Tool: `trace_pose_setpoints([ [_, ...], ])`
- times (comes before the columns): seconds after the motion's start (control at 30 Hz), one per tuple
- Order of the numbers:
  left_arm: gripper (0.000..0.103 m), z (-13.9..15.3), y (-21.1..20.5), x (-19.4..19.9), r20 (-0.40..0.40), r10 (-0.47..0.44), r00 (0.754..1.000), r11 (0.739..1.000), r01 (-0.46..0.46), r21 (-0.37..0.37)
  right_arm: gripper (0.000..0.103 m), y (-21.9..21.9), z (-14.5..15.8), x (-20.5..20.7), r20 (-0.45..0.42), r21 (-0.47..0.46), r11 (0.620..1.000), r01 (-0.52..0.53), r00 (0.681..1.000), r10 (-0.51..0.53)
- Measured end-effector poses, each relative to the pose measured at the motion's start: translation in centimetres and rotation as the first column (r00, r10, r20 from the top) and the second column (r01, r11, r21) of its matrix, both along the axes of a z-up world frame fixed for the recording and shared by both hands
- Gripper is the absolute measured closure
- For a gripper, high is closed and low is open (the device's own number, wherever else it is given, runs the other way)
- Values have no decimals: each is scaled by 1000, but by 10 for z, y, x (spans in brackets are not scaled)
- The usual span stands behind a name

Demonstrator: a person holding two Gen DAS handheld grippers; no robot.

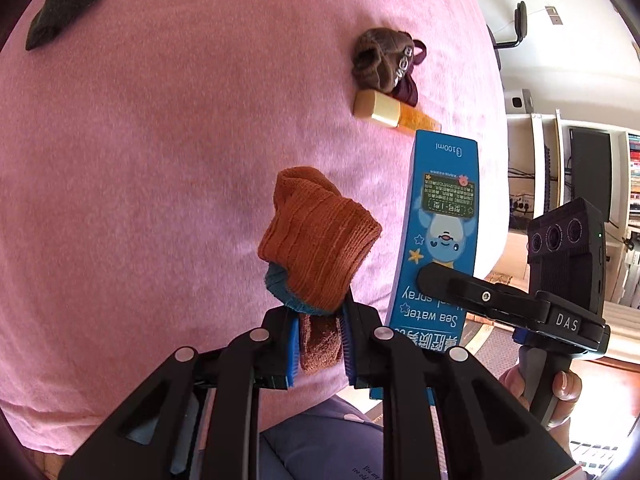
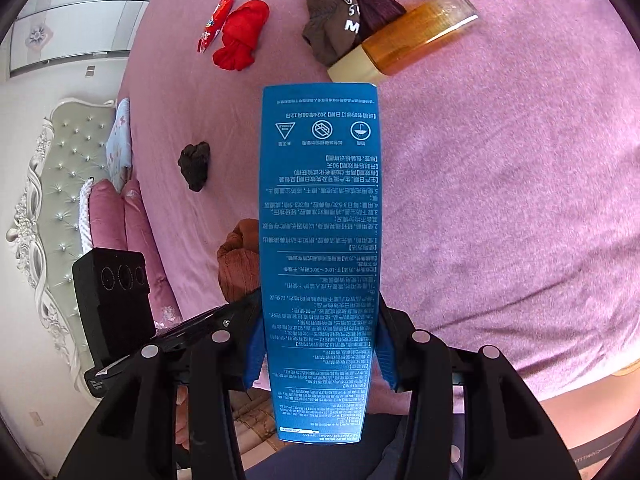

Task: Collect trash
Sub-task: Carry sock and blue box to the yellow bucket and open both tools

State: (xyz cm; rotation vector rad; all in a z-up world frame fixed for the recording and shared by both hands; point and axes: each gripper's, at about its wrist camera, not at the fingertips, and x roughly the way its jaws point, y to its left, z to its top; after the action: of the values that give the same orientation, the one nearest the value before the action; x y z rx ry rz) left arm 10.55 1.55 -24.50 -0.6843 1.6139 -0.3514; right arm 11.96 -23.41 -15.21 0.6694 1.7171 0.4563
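My left gripper [image 1: 320,344] is shut on an orange-brown sock [image 1: 320,240] with a blue toe, held above the pink bedspread [image 1: 160,140]. To its right, the tall blue nasal-spray box [image 1: 444,220] is clamped in my right gripper [image 2: 320,356], whose blue pads [image 2: 256,344] press on both sides of the box [image 2: 320,240]. In the right wrist view the sock [image 2: 240,264] shows just left of the box, with the left gripper's body beside it. The right gripper [image 1: 472,300] reaches in from the right edge of the left wrist view.
On the bed lie an amber bottle with a cream cap [image 2: 408,40], a brown and purple sock bundle [image 1: 384,64], a red cloth [image 2: 240,36] beside a red wrapper [image 2: 214,24], and a dark sock [image 2: 195,166]. A headboard [image 2: 56,184] and pillows stand at left.
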Motion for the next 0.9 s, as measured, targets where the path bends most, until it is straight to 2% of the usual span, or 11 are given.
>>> trace_pose_setpoints([
  [0.27, 86, 5, -49, -22, 3, -103, 995, 995, 103, 3, 59, -44, 13, -42, 12, -3, 995, 97, 995, -97],
  [0.47, 86, 19, -111, -18, 37, -204, 978, 979, 204, 2, 59, -95, 25, -64, 39, 4, 982, 191, 981, -191],
  [0.73, 86, 38, -221, -29, 49, -327, 944, 945, 327, 0, 59, -197, 41, -91, 57, 4, 945, 326, 944, -326],
  [0.9, 86, 43, -299, -41, 49, -410, 911, 912, 410, -1, 58, -276, 45, -118, 61, -14, 909, 416, 908, -414],
])
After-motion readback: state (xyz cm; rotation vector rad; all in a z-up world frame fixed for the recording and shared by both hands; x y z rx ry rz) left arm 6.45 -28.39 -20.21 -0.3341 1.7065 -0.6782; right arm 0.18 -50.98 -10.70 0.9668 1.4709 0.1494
